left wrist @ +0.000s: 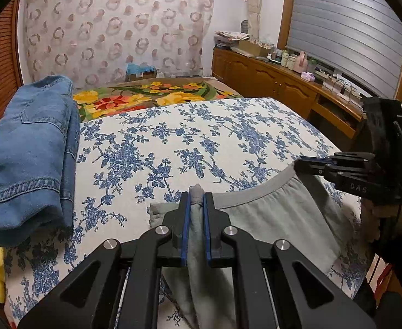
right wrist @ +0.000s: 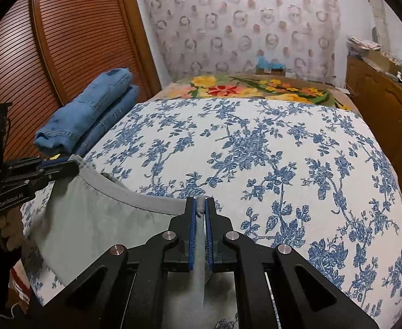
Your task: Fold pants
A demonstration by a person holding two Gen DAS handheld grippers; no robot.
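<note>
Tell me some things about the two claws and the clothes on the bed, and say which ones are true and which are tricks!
1. Both claws are pinching the grey pants. True: the left claw and the right claw are each shut on the waistband of the grey pants.
2. The blue jeans are spread out flat across the bed. False: the blue jeans lie folded in a pile at the bed's left edge.
3. The bedspread has blue flowers on it. True: the bedspread is white with blue flowers.
4. The right claw is wide open. False: it is clamped on grey cloth.
5. The grey pants are stacked on the jeans. False: they are apart.
</note>
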